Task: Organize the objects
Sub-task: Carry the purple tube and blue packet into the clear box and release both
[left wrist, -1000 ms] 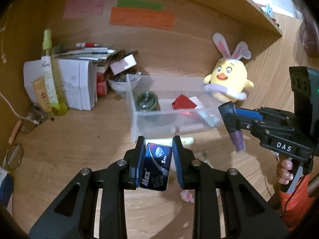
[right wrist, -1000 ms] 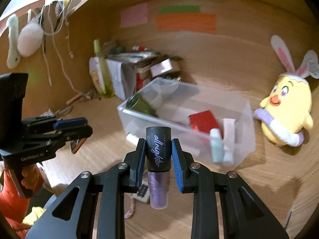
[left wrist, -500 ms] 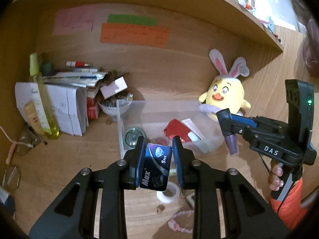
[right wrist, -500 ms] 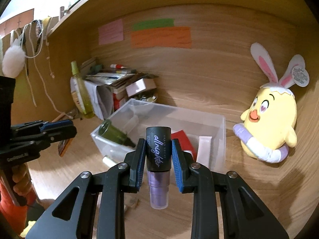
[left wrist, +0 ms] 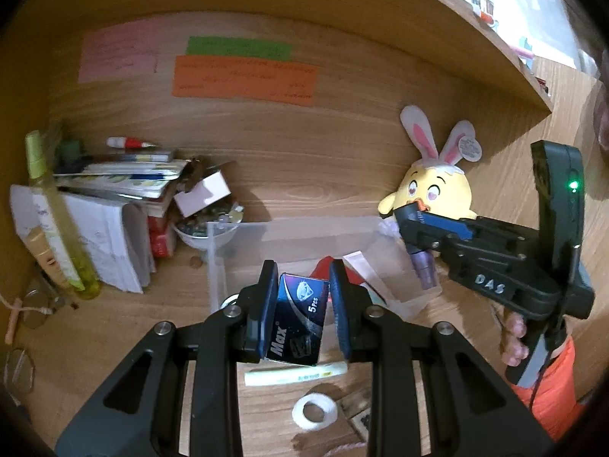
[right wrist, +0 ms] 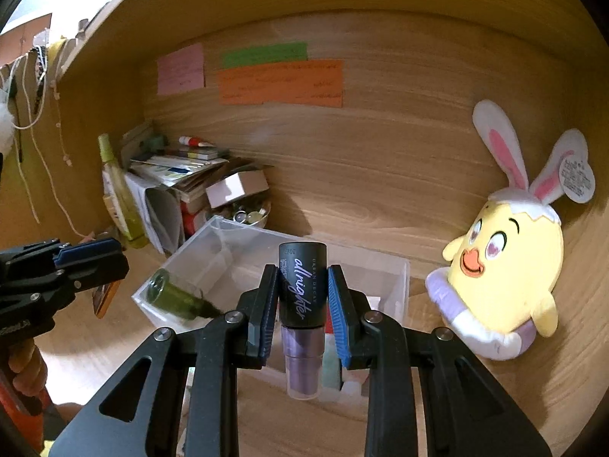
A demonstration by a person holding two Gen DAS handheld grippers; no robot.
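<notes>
- The left gripper [left wrist: 302,304] is clenching a small dark-blue cardboard box printed "Max" [left wrist: 298,323], now carried from short of the clear plastic bin [left wrist: 215,266] to over its near wall.
- The right gripper [right wrist: 302,312] is clamping a black-capped purple spray bottle [right wrist: 302,304], likewise brought above the bin.
- Both look ready for dropping inside; the yellow plush chick [right wrist: 506,278] is sitting just right.

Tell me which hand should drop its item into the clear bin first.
Right, probably. The right gripper holds the purple bottle just in front of the clear bin, while the left gripper with the dark box seems nearer its corner.
</notes>
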